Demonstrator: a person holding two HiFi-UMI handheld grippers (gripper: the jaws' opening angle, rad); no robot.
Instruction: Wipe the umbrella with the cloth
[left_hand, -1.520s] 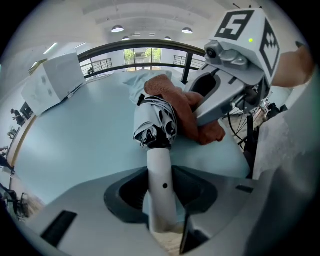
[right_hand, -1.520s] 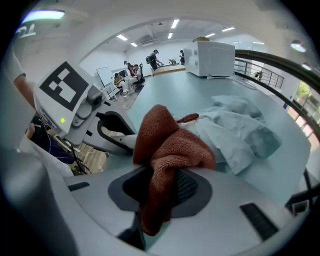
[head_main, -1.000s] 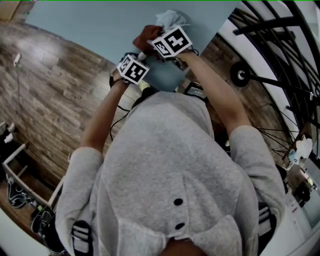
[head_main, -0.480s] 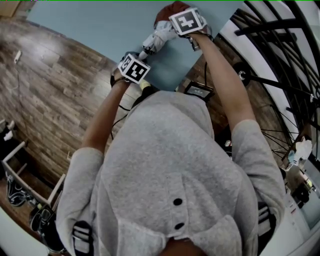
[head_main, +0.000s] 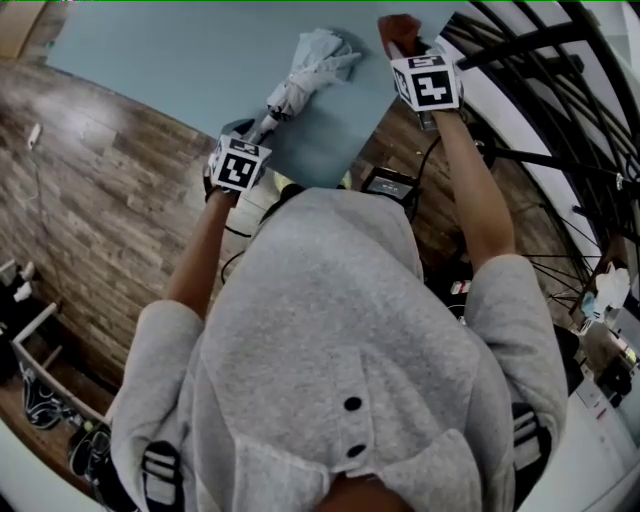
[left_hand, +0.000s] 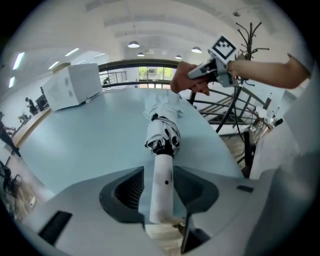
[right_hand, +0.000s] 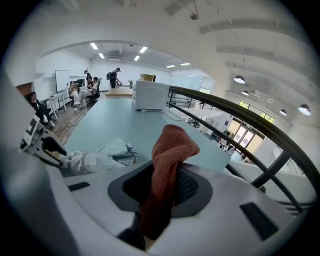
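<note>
Here, our left gripper (left_hand: 161, 194) has the white handle (left_hand: 163, 167) of the folded umbrella (head_main: 308, 68) between its jaws, which are opening, a gap showing on one side. The umbrella lies on the pale blue table (head_main: 170, 60). Our right gripper (right_hand: 162, 194) clamps the rust-red cloth (right_hand: 171, 147), clear of the umbrella.

A pale blue table (head_main: 180, 60) carries 1 white box (left_hand: 75, 85) near its far end, with wood-plank floor (head_main: 90, 200) alongside and a black railing (right_hand: 250, 135) past its edge.
</note>
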